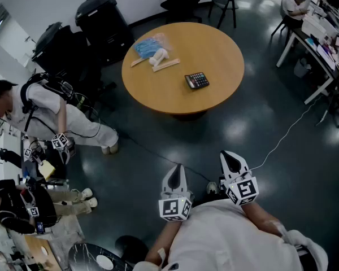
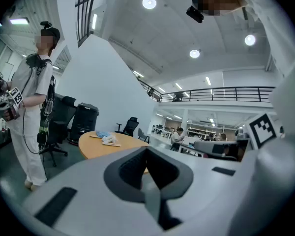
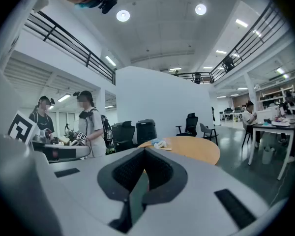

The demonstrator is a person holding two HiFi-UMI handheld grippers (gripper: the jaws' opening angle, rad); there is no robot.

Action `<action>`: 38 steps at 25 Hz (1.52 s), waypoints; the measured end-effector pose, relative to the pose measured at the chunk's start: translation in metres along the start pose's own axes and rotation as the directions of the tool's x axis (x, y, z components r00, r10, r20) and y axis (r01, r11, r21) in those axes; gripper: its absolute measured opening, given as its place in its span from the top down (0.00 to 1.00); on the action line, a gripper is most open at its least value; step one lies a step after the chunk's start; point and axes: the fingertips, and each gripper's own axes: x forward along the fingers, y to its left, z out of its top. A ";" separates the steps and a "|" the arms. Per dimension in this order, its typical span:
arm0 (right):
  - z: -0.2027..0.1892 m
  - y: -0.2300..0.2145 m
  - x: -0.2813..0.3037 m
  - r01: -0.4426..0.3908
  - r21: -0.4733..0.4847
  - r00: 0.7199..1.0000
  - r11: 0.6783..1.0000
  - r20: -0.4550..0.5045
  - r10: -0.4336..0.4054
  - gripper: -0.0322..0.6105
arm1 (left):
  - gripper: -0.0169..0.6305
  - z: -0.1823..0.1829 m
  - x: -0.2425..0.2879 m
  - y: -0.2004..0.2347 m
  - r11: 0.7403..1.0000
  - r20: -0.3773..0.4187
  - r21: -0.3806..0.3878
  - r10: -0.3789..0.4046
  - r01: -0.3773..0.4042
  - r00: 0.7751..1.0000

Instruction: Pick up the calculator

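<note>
The calculator (image 1: 196, 81) lay flat on the round table (image 1: 220, 49), near the edge closest to the camera wearer, screen end turned away from that edge. Further back on the same top sat a blue bag (image 1: 148, 46), a white bundle (image 1: 158, 56) just beside it, and two pale sticks (image 1: 165, 65) touching the bundle. The calculator was well apart from that cluster.

Both tongs were held close to the wearer's chest, over the dark floor (image 1: 260, 123) and well short of the table. The left gripper (image 1: 175, 173) had its jaws pressed together with nothing between them; its own view showed the pads meeting in a thin seam, the table beyond. The right gripper (image 1: 231, 159) was likewise closed and empty, pads together in its own view, pointing roughly level toward the table. The two sat side by side, apart from each other, each with its marker cube nearest the body.

A white cable (image 1: 282, 137) ran across the floor from the right toward the wearer. Two black bins (image 1: 99, 18) stood behind the table at left. A person (image 1: 51, 109) in white stood left of the table, holding another gripper. At far right a desk (image 1: 316, 44) had someone seated at it
</note>
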 end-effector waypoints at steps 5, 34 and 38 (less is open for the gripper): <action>-0.002 -0.004 -0.008 0.000 0.007 1.000 1.000 -0.004 0.000 0.93 | 0.96 -0.004 -0.001 -0.008 0.999 -0.004 -0.031 -0.011 0.011 1.000; 0.023 -0.120 0.125 -0.008 -0.033 0.999 0.999 0.040 0.009 0.93 | 0.96 -0.063 0.259 0.053 0.992 -0.118 -0.126 0.000 -0.015 0.993; 0.045 -0.133 0.168 -0.004 -0.027 0.999 1.000 0.048 0.005 0.93 | 0.89 -0.074 0.324 0.072 0.989 -0.165 -0.147 -0.031 0.007 0.986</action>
